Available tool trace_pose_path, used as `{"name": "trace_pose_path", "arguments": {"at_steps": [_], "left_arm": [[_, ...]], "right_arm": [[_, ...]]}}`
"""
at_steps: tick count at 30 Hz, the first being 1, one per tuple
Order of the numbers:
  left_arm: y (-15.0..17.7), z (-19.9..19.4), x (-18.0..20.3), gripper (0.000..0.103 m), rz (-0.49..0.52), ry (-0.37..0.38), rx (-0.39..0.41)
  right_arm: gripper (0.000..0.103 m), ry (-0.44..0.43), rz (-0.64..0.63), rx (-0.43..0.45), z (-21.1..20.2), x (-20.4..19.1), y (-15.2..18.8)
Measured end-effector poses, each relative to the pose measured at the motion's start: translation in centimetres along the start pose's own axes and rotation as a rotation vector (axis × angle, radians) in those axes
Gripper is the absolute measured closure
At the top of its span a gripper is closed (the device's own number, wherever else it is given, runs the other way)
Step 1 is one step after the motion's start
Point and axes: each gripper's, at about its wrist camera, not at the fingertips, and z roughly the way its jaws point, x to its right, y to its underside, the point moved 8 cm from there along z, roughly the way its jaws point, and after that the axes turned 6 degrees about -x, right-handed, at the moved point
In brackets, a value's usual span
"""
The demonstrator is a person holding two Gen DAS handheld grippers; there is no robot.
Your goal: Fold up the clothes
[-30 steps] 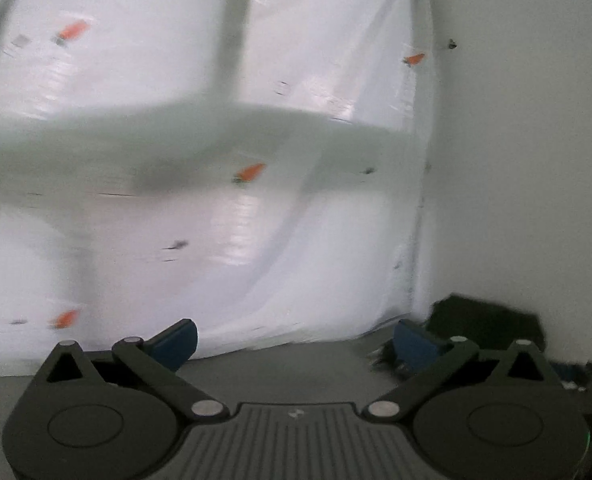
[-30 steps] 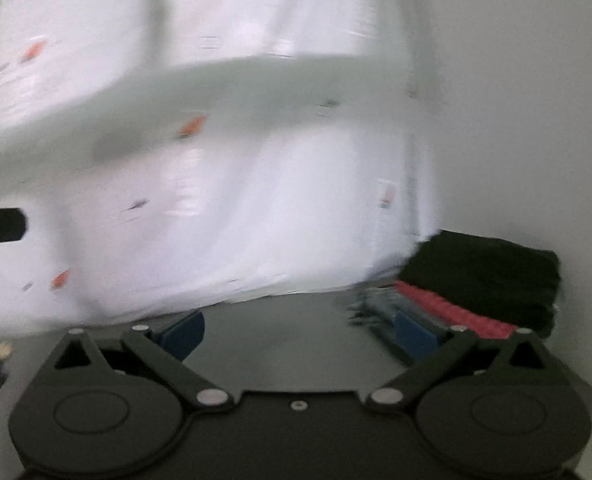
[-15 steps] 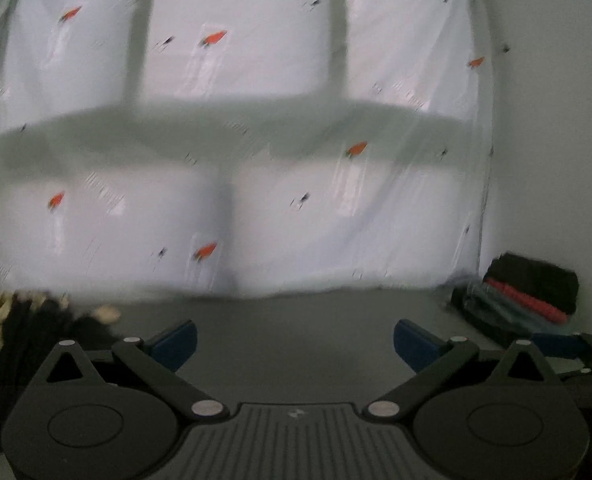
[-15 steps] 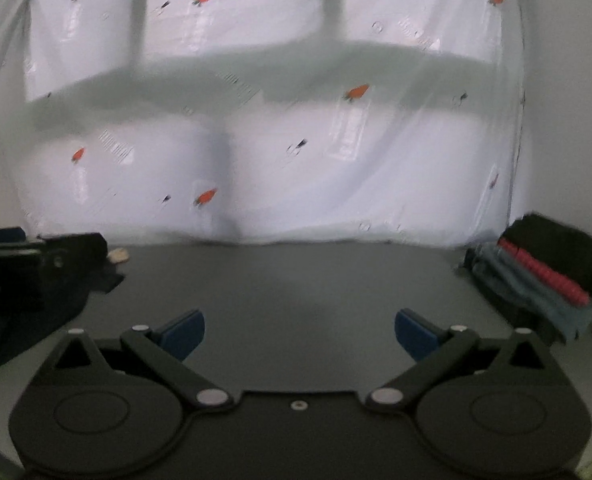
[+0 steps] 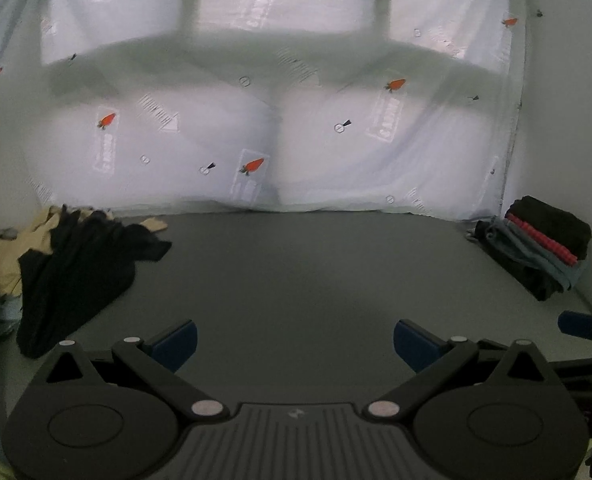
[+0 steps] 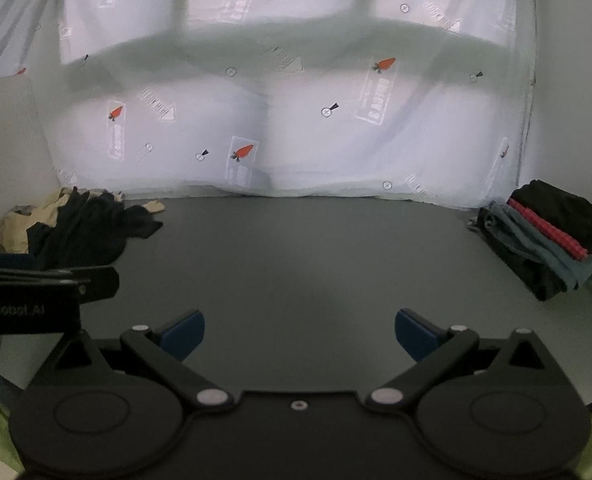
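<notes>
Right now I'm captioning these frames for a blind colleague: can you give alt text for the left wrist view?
The open left tool hovers empty over a dark grey table. A loose pile of black and beige clothes lies at the far left, a folded stack at the far right. A translucent sheet printed with carrots hangs behind the table.

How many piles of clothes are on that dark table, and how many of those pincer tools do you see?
Unfolded heap: 1
Folded stack: 1
Pincer tools: 2, left gripper and right gripper, both open and empty
Total: 4
</notes>
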Motion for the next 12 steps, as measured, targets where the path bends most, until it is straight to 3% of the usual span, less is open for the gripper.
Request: {"name": "trace_pose_path", "arguments": {"at_steps": [12], "left_arm": [[1.0,-1.9,-2.1,0.000,-0.018,-0.041,0.007]], "right_arm": [[0.000,0.001,-0.011,0.007,-0.7,-0.6,0.6]]}}
